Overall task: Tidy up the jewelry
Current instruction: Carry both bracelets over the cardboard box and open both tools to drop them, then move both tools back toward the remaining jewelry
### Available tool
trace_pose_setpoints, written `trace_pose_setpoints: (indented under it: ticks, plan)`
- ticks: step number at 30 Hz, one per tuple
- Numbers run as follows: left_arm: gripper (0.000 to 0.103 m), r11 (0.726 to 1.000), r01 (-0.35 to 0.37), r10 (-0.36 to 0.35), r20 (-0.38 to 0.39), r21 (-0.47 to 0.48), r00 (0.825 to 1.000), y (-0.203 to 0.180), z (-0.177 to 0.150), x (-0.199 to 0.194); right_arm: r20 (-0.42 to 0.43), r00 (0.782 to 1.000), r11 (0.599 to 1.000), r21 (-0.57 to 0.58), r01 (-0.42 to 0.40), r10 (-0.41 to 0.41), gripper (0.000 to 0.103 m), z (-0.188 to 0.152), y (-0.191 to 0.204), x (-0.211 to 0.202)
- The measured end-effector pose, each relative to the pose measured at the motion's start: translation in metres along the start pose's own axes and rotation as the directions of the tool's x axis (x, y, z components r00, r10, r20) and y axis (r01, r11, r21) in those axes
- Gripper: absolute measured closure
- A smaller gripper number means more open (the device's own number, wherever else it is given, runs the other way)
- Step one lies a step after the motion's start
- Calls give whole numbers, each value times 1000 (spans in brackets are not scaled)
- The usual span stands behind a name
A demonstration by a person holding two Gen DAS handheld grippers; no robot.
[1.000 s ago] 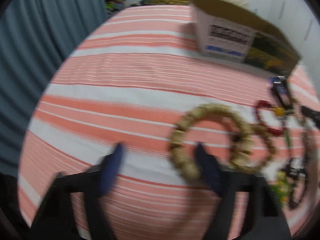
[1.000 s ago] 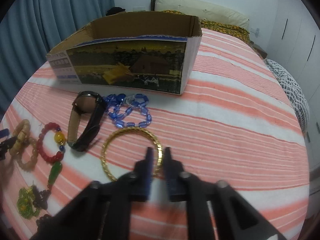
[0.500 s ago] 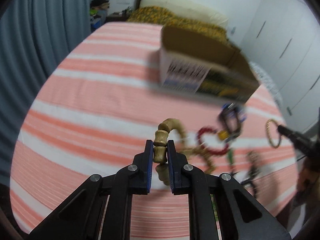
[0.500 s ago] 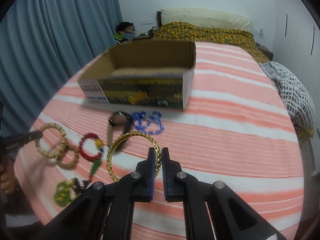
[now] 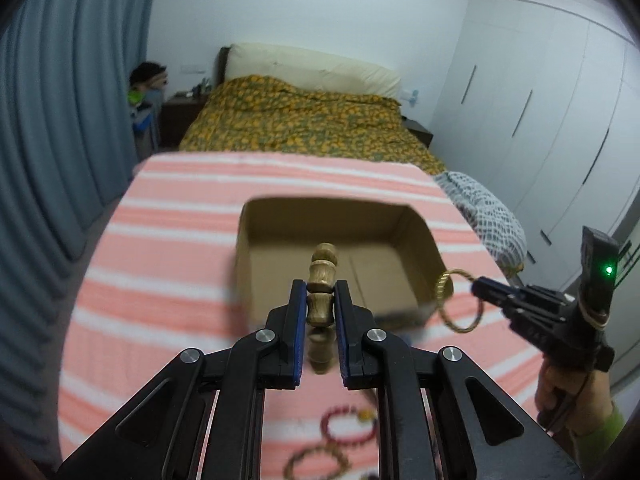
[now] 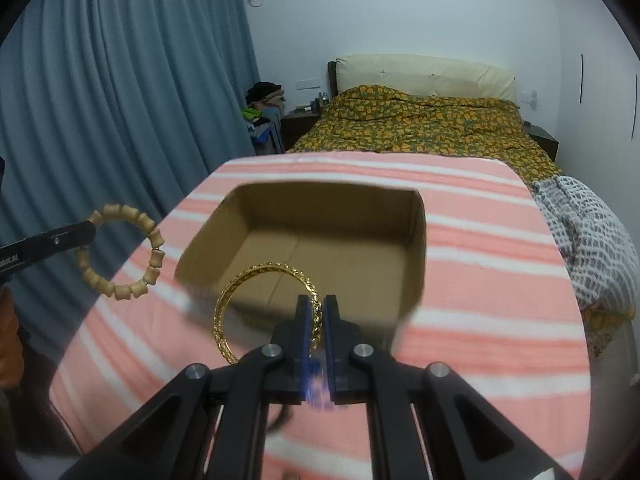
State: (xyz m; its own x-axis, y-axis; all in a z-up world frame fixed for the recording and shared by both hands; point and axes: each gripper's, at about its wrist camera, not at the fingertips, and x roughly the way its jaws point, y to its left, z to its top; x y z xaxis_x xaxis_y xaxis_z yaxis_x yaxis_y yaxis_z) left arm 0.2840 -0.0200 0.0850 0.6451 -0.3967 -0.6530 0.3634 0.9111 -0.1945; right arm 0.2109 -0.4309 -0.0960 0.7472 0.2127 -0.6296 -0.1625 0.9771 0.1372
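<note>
Striped table (image 5: 168, 264): cardboard box (image 5: 280, 240), red bead bracelet (image 5: 347, 426) (blurred).

left claw (image 5: 317, 300) gripping wooden bead bracelet (image 5: 320, 280), cardboard box (image 5: 280, 240)

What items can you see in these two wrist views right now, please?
Wooden bead bracelet: one, tan, held in the air by the left gripper.
Gold bangle: one, gold, held by the right gripper near the box.
Cardboard box: one, brown, open and empty, on the striped cloth.
Striped cloth: one, salmon and white, under the box.
Red bead bracelet: one, on the cloth, blurred.
Bed: one, orange-green cover, behind.
Curtain: blue-grey, left.
Left gripper: black, shut.
Right gripper: black, shut.
</note>
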Motion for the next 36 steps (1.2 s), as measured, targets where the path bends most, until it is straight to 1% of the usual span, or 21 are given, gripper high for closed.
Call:
trace_pose_setpoints:
  ticks: [2, 3, 5, 8, 10, 13, 17, 23, 25, 26, 27, 28, 29, 30, 31, 33, 34, 35, 36]
  plan:
    - [91, 1000, -9, 9, 1, 14, 1000, -3, 11, 18, -1, 1000, 1000, 12, 9, -9, 97, 14, -2, 16]
    - [91, 1000, -4, 4, -12, 12, 1000, -4, 18, 35, -5, 1000, 1000, 19, 15, -15, 97, 23, -3, 29]
    - [91, 1000, 0, 0, -43, 4, 999, -4, 25, 60, -22, 1000, 999, 34, 14, -13, 97, 32, -7, 47]
    - [91, 1000, -9, 9, -85, 3, 996, -5, 28, 97, -61, 998, 997, 73, 3, 2, 97, 41, -14, 79]
    - [91, 1000, -19, 20, -109, 10, 994, -6, 26, 117, -80, 997, 997, 80, 11, -5, 97, 43, -18, 95]
    - [91, 999, -29, 31, -135, 15, 990, -7, 16, 135, -117, 993, 996, 92, 19, -8, 96, 42, -24, 118]
    - [91, 999, -33, 33, -171, 5, 985, -2, 5, 155, -161, 987, 996, 82, 36, -22, 95, 32, -26, 137]
    - [89, 996, -67, 75, -183, 51, 980, -3, -9, 167, -187, 982, 996, 76, 56, -41, 93, 20, -33, 145]
    - [83, 994, -91, 101, -177, 67, 979, -3, -11, 166, -184, 982, 995, 76, 61, -46, 93, 20, -36, 144]
    - [66, 991, -107, 118, -173, 75, 978, -2, -12, 164, -180, 982, 995, 74, 69, -54, 93, 21, -35, 143]
    - [47, 989, -121, 132, -164, 80, 978, -3, -13, 161, -171, 983, 994, 69, 83, -71, 91, 20, -36, 139]
    - [38, 987, -140, 151, -141, 84, 978, -3, -14, 155, -165, 983, 994, 66, 89, -78, 80, 20, -35, 136]
    - [26, 985, -152, 162, -126, 84, 979, -3, -14, 151, -160, 984, 994, 66, 92, -81, 61, 21, -34, 132]
    - [20, 981, -174, 182, -95, 82, 979, -3, -16, 141, -147, 985, 993, 69, 99, -88, 53, 19, -34, 123]
    - [18, 980, -181, 188, -83, 80, 979, -2, -16, 137, -137, 986, 992, 69, 103, -93, 43, 20, -31, 120]
    - [10, 980, -189, 193, -50, 67, 980, -2, -21, 118, -97, 989, 992, 50, 115, -109, 43, 15, -26, 99]
    - [8, 979, -193, 195, -31, 60, 980, -2, -27, 106, -89, 990, 992, 39, 118, -114, 42, 14, -22, 92]
    - [4, 979, -197, 198, -21, 57, 980, -3, -30, 100, -75, 990, 992, 19, 123, -121, 40, 8, -19, 79]
    - [3, 978, -202, 202, -3, 55, 979, -4, -38, 87, -63, 990, 992, 4, 126, -126, 38, 3, -16, 68]
